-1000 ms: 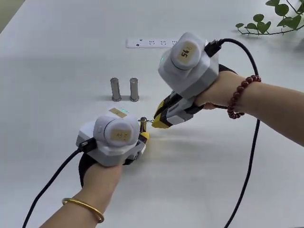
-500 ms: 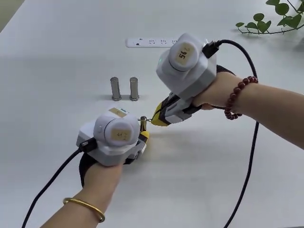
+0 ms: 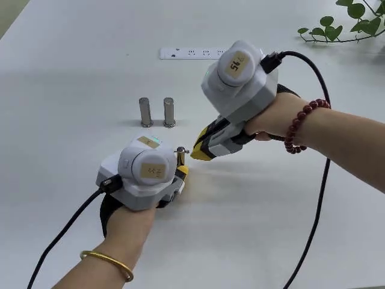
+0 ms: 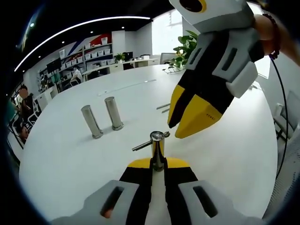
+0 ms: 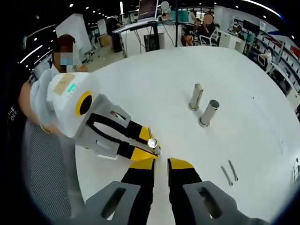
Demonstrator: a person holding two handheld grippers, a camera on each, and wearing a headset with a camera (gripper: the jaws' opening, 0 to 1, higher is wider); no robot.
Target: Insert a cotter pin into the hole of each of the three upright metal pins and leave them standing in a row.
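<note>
My left gripper [image 4: 158, 163] is shut on the base of an upright metal pin [image 4: 157, 147]. A cotter pin [image 4: 143, 144] sticks sideways through the hole near its top. In the head view the held pin [image 3: 180, 156] stands just in front of the left gripper [image 3: 180, 171]. My right gripper [image 3: 197, 154] hovers a short way to the right of it, jaws slightly apart and holding nothing. Its yellow fingertips [image 4: 192, 123] come in from the upper right. Two more metal pins [image 3: 145, 112] [image 3: 169, 112] stand side by side further back. The right gripper [image 5: 161, 161] points at the held pin's top [image 5: 152, 143].
Two loose cotter pins [image 5: 228, 172] lie on the white table to the right of the grippers. A white power strip [image 3: 192, 53] sits at the back, a leafy plant [image 3: 343, 24] at the far right corner. Black cables [image 3: 316, 198] trail from both grippers.
The right gripper has drawn back a little to the right, away from the held pin, leaving the cotter pin in the hole. The left gripper has stayed put.
</note>
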